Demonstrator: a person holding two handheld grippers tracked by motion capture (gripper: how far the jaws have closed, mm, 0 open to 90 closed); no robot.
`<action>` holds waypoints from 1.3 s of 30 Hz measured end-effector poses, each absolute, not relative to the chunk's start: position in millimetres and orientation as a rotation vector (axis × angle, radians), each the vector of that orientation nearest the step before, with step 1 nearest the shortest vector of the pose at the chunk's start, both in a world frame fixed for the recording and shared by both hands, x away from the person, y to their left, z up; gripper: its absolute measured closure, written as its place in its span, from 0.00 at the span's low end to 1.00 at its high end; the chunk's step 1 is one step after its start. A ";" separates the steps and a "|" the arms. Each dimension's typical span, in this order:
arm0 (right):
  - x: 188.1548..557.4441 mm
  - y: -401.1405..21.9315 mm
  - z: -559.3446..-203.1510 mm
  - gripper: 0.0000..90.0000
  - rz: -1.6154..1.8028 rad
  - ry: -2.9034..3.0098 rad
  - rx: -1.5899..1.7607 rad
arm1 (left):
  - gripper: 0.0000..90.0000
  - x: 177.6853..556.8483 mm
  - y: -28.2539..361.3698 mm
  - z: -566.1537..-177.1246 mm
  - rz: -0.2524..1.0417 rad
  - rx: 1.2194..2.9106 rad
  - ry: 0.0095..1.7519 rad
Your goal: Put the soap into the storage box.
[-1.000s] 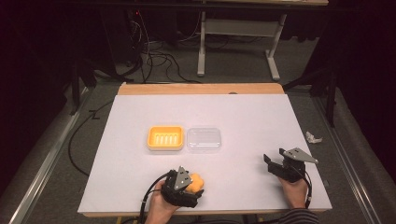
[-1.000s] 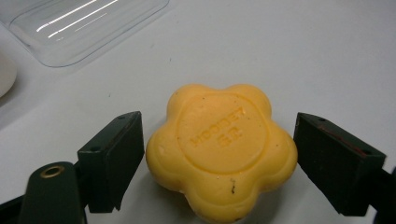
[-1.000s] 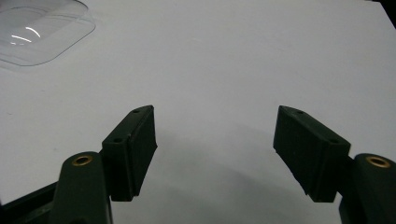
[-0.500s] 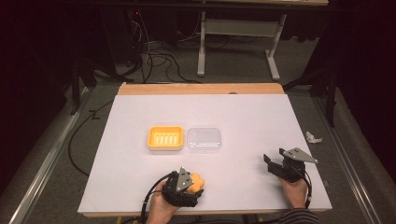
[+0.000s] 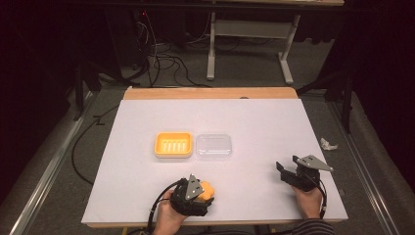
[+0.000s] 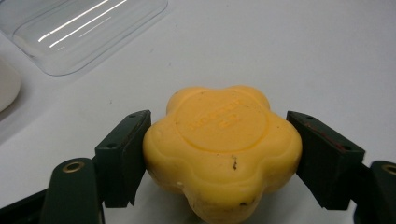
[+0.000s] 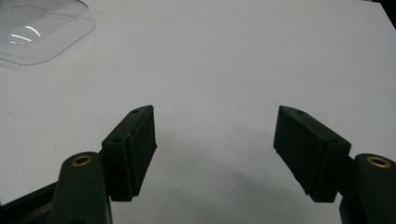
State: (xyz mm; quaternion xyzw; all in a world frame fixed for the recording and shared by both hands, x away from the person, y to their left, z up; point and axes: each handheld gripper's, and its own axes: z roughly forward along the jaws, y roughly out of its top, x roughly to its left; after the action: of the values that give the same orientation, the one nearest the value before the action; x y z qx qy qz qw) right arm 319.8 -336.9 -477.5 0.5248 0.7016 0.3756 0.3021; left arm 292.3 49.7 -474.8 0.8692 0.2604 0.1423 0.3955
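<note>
A yellow flower-shaped soap (image 5: 209, 189) (image 6: 219, 144) lies near the table's front edge. My left gripper (image 5: 204, 194) (image 6: 218, 140) has one jaw pressed on each side of the soap, at a wide spread. An orange soap dish (image 5: 159, 145) sits at the table's middle, with a clear plastic lid (image 5: 214, 145) (image 6: 70, 28) (image 7: 42, 32) touching its right side. My right gripper (image 5: 283, 172) (image 7: 215, 135) hovers open at the front right, with nothing between its jaws and bare white table beneath it.
The white table top (image 5: 264, 122) has a wooden strip along its far edge (image 5: 210, 93). A crumpled scrap of paper (image 5: 329, 144) lies on the floor off the right side. Cables and a desk frame stand beyond the table.
Hardly anything has moved; my left gripper stays at the soap and the right gripper holds its place.
</note>
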 end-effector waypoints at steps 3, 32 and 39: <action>319.7 -336.9 -477.5 0.34 0.997 1.860 1.389 | 0.28 293.2 51.2 -472.6 0.357 2.195 0.663; 319.2 -336.4 -477.6 0.34 0.996 1.861 1.372 | 0.28 316.3 79.4 -436.1 0.436 2.132 0.720; 318.8 -336.7 -477.3 0.34 0.997 1.859 1.373 | 0.28 326.4 86.6 -431.2 0.451 2.116 0.743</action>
State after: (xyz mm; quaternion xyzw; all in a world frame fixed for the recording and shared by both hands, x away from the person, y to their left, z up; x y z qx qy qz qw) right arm 318.8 -336.7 -477.3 0.5192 0.7028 0.3771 0.3072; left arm 326.4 86.6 -431.2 0.8420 0.2957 0.1793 0.4140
